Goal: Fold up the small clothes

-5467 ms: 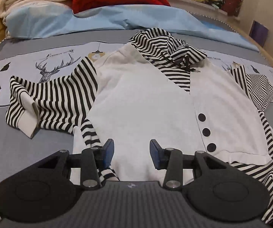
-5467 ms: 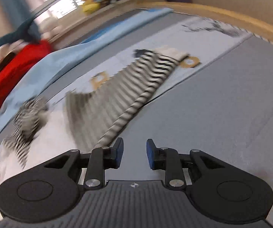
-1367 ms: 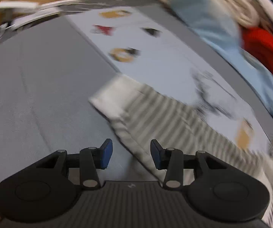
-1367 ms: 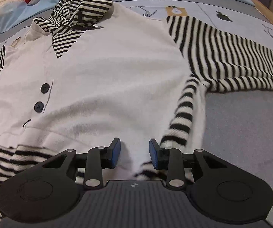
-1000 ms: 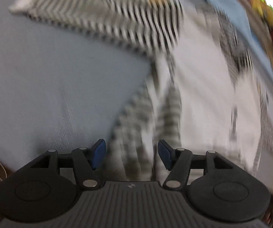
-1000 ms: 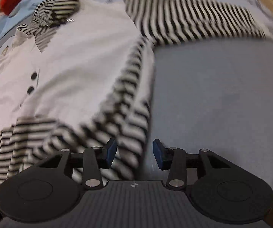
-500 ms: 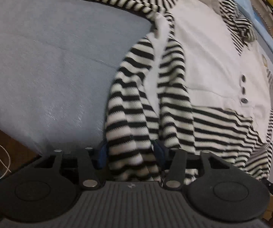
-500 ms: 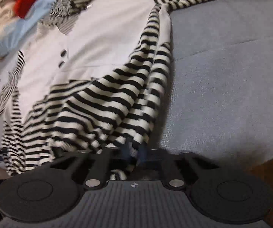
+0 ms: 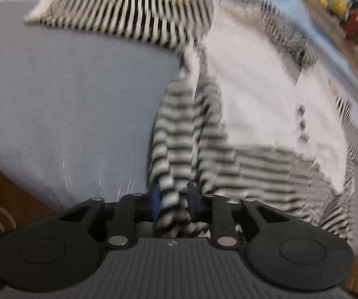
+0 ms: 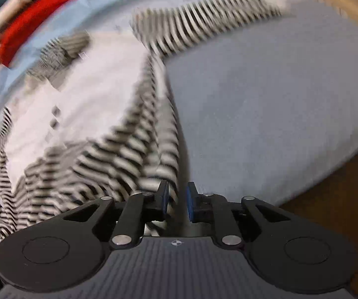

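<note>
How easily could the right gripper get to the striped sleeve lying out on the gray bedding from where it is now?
Probably not right away. The right gripper is shut on the garment's striped hem, so it is occupied. The sleeve lies flat and uncovered on the gray bedding; once the hem is released, the way looks free.

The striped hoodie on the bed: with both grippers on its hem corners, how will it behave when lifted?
Probably floppy: the striped hoodie already bunches into folds at the left gripper and the right gripper, whose jaws are shut on it. The spread sleeve will likely trail and droop. It seems a light knit, unlikely to slip once pinched.
</note>
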{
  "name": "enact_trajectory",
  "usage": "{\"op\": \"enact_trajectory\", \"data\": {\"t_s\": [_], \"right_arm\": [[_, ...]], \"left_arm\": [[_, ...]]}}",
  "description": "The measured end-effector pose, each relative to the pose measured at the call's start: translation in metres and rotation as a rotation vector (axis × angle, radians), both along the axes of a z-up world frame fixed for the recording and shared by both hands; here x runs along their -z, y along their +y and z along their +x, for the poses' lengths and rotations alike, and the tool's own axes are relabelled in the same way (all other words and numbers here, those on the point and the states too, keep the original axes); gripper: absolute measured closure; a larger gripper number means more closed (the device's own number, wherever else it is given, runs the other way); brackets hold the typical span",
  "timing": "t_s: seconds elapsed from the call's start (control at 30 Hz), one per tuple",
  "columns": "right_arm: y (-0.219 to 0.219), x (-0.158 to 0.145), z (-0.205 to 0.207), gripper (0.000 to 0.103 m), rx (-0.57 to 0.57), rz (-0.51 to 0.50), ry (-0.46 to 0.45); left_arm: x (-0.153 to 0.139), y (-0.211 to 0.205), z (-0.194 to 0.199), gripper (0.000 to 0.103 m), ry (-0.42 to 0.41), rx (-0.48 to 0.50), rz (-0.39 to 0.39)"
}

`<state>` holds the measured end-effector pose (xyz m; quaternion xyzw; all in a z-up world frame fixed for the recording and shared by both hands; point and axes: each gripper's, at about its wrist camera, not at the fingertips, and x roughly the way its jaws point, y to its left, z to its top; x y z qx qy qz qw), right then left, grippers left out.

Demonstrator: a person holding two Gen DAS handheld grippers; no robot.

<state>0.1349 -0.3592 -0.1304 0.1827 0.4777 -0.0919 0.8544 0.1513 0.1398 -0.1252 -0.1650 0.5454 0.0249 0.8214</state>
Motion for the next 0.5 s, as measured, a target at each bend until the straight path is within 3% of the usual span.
{"op": "enact_trajectory", "data": {"t_s": [0.1,0.17,0.27,0.5], "right_arm": [[0.023,-0.009,0.004,0.069,-0.121,0.014,-0.089],[0.041,-0.008,0.009,0.068,-0.22,0.019,-0.103],[0.067,0.0,0.016,0.063,-0.349,0.017,-0.086],[0.104,0.02,0.018,0.059,-0.532,-0.135,-0.007]], "left_arm": [[-0.009,-0.013,-0.001,0.07,-0.062,0.06,-0.033],[-0.005,-0.025,0.0,0.066,-0.054,0.127,-0.071],[0.008,-0.045,0.001,0.047,0.003,0.214,-0.106],[0.032,-0.062,0.004,0.045,0.072,0.257,-0.061]]}}
